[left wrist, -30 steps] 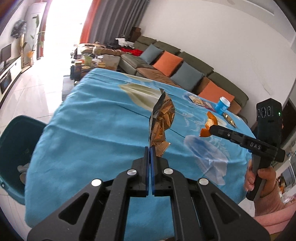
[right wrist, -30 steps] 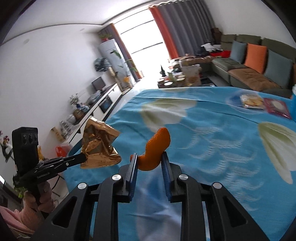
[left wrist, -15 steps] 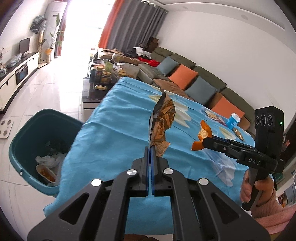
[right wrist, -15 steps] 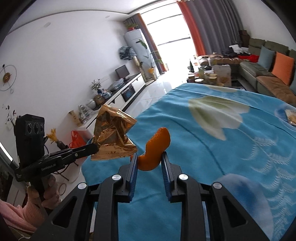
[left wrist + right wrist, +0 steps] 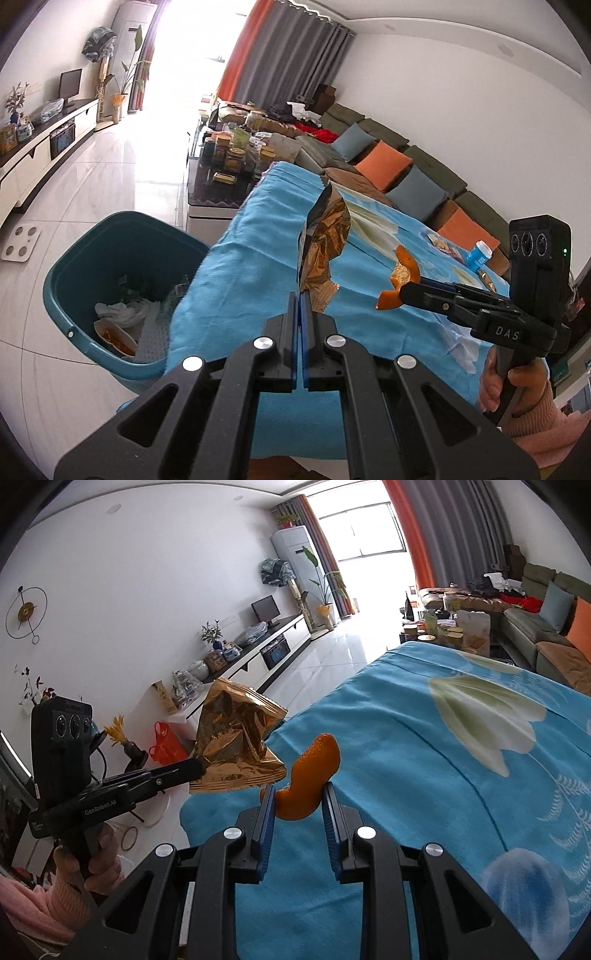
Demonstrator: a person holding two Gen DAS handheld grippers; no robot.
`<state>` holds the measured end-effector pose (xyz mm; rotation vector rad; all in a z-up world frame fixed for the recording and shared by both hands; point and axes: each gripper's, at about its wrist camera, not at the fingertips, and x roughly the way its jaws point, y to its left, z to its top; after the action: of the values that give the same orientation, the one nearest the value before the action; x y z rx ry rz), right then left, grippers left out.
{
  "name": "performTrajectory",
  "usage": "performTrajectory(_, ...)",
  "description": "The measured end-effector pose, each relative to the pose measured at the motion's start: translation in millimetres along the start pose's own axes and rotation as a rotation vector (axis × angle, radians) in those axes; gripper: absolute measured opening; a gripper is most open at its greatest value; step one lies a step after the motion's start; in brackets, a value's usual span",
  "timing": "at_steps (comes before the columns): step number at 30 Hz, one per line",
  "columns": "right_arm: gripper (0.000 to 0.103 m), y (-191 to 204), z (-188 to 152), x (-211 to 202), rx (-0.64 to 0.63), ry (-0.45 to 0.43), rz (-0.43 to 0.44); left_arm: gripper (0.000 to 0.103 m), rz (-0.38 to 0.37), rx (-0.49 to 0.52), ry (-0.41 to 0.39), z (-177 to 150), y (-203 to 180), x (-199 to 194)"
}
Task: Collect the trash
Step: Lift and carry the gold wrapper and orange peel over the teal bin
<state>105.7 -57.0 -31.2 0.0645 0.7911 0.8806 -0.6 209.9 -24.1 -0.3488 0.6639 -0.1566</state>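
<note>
Moved: both grippers have swung toward the bench's near-left corner, so the teal bin [image 5: 122, 295], only part in view 1 second ago, now shows nearly whole on the floor beside that corner.
Left gripper [image 5: 299, 295]: jaws pressed nearly together on the bottom edge of the gold wrapper [image 5: 325, 243], which stands up and away from them, long axis roughly in line with the fingers.
Right gripper [image 5: 297, 794]: jaws narrow, pinching the lower end of the orange peel [image 5: 310, 775]; its curl rises above them.
Carried things: both hang above the blue bench cloth [image 5: 424, 760], near its left edge, not over the bin yet.
Key relation: the bin lies left of and below both loads; the left gripper and its wrapper are nearer it, with the peel further over the bench.
Bin: already holds white paper and a bowl-like container.
Left behind: a blue cup [image 5: 478, 254] and some packets near the far-right edge.
</note>
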Motion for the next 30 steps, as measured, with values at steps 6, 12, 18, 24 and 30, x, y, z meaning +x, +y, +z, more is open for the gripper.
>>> performTrajectory(6,0.023,9.5,4.0,10.3,-0.017,0.011,0.012,0.002,0.017,-0.018,-0.013,-0.5,9.9,-7.6)
performTrajectory(12,0.023,17.0,6.3,16.8,-0.033,0.016,0.025,0.002,0.038,-0.033,-0.029,-0.9,19.3,-15.7)
performTrajectory(18,0.023,21.8,13.5,28.6,-0.046,0.027,0.043,0.002,0.058,-0.05,-0.04,0.1,26.6,-21.4)
performTrajectory(24,0.023,28.5,16.6,37.7,-0.058,0.036,0.062,0.002,0.065,-0.07,-0.046,-1.2,33.6,-26.2)
performTrajectory(30,0.024,36.3,20.4,45.7,-0.073,0.042,0.072,0.002,0.077,-0.081,-0.052,-2.3,37.4,-29.5)
